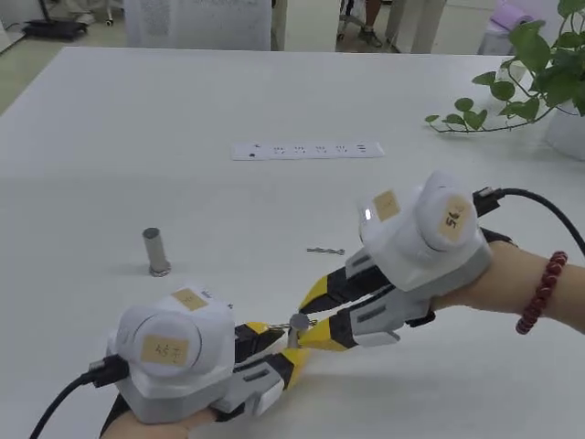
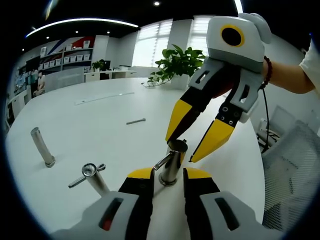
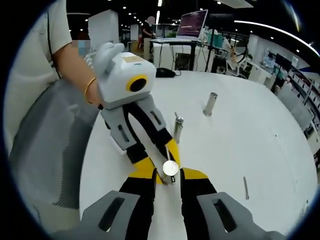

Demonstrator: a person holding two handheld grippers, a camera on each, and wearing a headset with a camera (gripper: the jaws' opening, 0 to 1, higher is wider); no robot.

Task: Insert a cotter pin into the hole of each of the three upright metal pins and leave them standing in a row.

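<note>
A short metal pin (image 2: 172, 162) stands on the white table (image 1: 183, 110) with a cotter pin (image 2: 161, 162) through its hole. My left gripper (image 2: 169, 176) is shut on this pin low down. My right gripper (image 2: 181, 149) hangs open around the pin's top, and from above the pin's head (image 3: 170, 168) sits between the right gripper's (image 3: 170, 176) spread jaws. In the head view both grippers meet at this pin (image 1: 299, 323). A second pin (image 2: 95, 177) to the left also carries a cotter pin. A bare third pin (image 1: 156, 251) stands farther left. A loose cotter pin (image 1: 325, 251) lies on the table.
A white power strip (image 1: 306, 151) lies mid-table beyond the work. A potted plant (image 1: 530, 69) stands at the far right corner. Open tabletop stretches between the strip and the pins. A person's arm with a bead bracelet (image 1: 541, 293) comes in from the right.
</note>
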